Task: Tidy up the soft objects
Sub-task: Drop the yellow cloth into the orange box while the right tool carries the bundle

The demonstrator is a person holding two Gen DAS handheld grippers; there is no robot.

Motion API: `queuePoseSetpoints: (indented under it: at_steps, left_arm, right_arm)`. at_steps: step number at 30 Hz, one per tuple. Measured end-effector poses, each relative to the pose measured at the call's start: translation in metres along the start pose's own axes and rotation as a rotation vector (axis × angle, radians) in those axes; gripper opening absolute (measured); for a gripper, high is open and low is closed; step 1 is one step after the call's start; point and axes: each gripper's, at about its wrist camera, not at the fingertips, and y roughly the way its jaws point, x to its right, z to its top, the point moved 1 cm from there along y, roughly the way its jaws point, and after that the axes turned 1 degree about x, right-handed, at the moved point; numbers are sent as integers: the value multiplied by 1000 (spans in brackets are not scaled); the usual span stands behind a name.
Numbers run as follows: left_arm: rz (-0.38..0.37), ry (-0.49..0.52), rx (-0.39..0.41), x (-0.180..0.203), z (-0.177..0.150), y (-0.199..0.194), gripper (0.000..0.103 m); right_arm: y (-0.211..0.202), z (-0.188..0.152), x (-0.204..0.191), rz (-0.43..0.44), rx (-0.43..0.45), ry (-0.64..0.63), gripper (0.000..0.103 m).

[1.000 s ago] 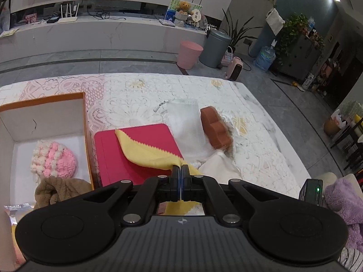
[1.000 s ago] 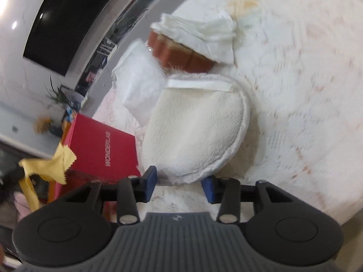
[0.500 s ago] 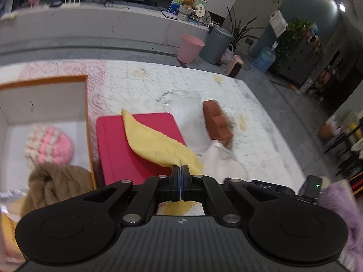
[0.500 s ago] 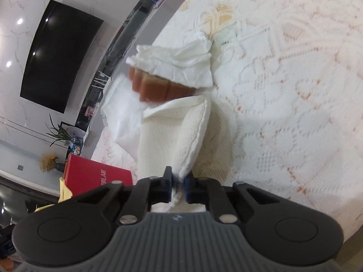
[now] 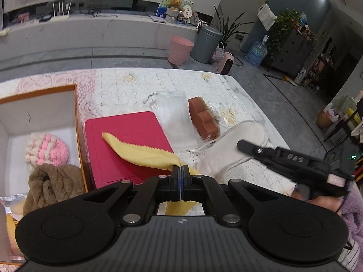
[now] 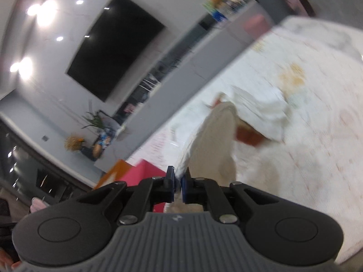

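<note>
The left tongs (image 5: 181,170) are pressed together on a corner of a thin yellow cloth with pinked edges (image 5: 140,151), which trails from the pads toward eleven o'clock across a flat red rectangular box lid (image 5: 127,140). At nine o'clock from that lid stands an open orange-rimmed cardboard box (image 5: 77,122); inside it lie a pink-and-cream knitted hat (image 5: 46,150) and, nearer the camera, a brown fuzzy knitted piece (image 5: 52,183).

The right tongs (image 6: 178,182) have just closed and now pinch the edge of a cream fleecy round mitt (image 6: 213,145), which hangs lifted off the desk (image 5: 136,90) covered by a white lace cloth. In the left wrist view the same mitt (image 5: 233,149) rises at two o'clock from the left tongs, with the black right tongs (image 5: 244,145) gripping its upper fold.

Beyond the mitt, at twelve to one o'clock, a rust-brown segmented sponge block (image 5: 203,120) rests on the desk, touching a clear plastic bag (image 5: 174,120) on its left. The right wrist view is blurred; a crumpled white tissue (image 6: 261,111) lies over the brown block (image 6: 248,136) there.
</note>
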Motion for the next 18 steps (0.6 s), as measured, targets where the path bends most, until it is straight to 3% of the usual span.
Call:
queuePoseSetpoints:
  at_steps: [7, 12, 18]
  left_arm:
    - [13, 11, 53, 18, 5, -13, 0]
    - [8, 43, 123, 32, 15, -33, 0]
    - [-19, -14, 198, 25, 23, -54, 0]
  right_arm:
    - [-27, 11, -28, 128, 82, -48, 3]
    - [-44, 16, -37, 162, 119, -63, 3]
    - [-57, 11, -50, 169, 132, -123, 3]
